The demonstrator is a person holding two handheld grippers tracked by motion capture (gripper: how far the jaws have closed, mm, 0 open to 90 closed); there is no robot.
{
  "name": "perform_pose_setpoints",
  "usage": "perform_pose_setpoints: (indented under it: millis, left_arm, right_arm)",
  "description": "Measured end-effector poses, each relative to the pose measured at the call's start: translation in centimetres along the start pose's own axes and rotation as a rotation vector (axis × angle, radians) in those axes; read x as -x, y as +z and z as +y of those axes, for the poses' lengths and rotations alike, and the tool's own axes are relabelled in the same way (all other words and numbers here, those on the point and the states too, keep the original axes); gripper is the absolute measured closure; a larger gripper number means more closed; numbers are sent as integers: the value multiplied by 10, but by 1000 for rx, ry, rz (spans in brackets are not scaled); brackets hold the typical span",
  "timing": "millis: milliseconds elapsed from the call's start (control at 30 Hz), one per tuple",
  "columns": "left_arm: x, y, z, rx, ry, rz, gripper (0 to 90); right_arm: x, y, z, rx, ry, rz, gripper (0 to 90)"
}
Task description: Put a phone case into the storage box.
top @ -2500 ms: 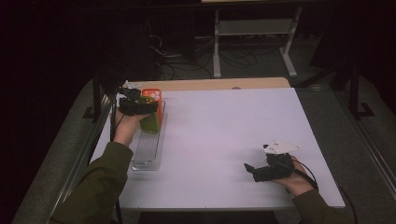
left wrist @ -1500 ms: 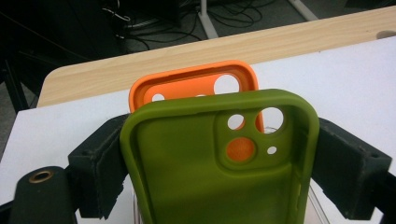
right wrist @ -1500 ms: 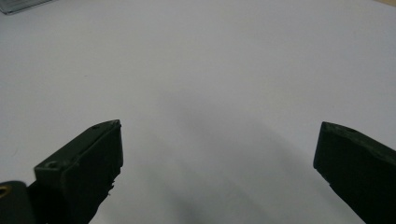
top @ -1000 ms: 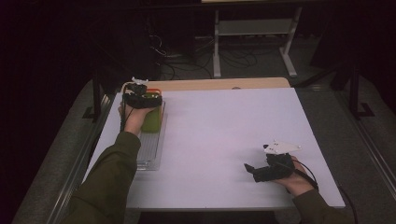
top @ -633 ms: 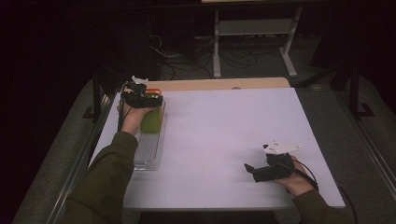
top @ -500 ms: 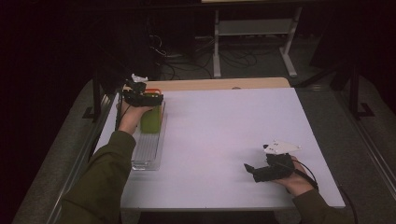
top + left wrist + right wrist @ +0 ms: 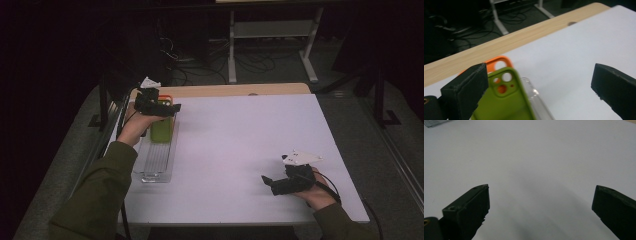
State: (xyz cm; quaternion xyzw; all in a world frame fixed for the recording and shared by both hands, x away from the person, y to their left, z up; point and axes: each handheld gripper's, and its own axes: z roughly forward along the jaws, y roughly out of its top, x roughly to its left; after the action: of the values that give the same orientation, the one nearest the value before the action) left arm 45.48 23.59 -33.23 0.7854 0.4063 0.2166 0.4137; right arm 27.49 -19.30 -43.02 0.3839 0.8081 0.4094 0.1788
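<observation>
The green phone case (image 7: 504, 105) is stacked on an orange phone case (image 7: 499, 62) at the far end of the clear tray (image 7: 159, 162), so the cases are kept sorted. The left gripper (image 7: 167, 106) has just been opening; its jaws are spread, nothing between them. The right gripper (image 7: 272, 182) is parked on the white table (image 7: 240, 140), jaws apart and empty.

White tabletop (image 7: 240, 145), wooden far edge (image 7: 506, 42), perhaps tangled cables (image 7: 200, 55) on dark floor.
</observation>
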Motion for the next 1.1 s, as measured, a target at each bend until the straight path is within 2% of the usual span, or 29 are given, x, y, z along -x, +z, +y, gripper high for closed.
perform_pose_setpoints:
  millis: [67, 133, 300, 367, 433, 500, 567, 600, 800, 867, 1000, 1100]
  left_arm:
    - [3, -3, 0, 6, 18, -21, 7]
    - [7, -6, 1, 25, 13, -60, 7]
    - [15, -14, -2, 25, 58, -132, 7]
    - [18, -18, -3, 26, 86, -156, 7]
    - [24, -21, -6, 27, 79, -176, 7]
    - [27, -25, -8, 34, 106, -197, 8]
    - [30, -28, -11, 31, 112, -215, 8]
    - [33, -30, -13, 33, 106, -223, 8]
    - [40, -36, -25, 31, 125, -250, 8]
    - [43, -37, -30, 33, 120, -259, 8]
    - [47, -41, -40, 40, 116, -267, 8]
    - [49, -45, -47, 49, 108, -273, 8]
  right_arm:
    - [0, 0, 0, -1, 1, 1, 8]
    - [0, 0, 0, -3, 2, 3, 8]
    - [0, 0, 0, -2, 1, 5, 8]
    - [0, -1, 0, 1, -2, 6, 8]
    - [1, -1, 0, -1, -2, 5, 8]
    - [1, -1, 0, -2, -3, 6, 8]
    - [1, -2, 0, 2, 1, 5, 8]
    - [0, -2, 1, 0, 4, 4, 8]
    - [0, -3, 1, 7, -18, 5, 8]
    - [-1, -3, 1, 0, -9, 11, 8]
    - [0, -4, 2, -6, -42, 17, 8]
    - [-1, -5, 3, -12, -37, 27, 8]
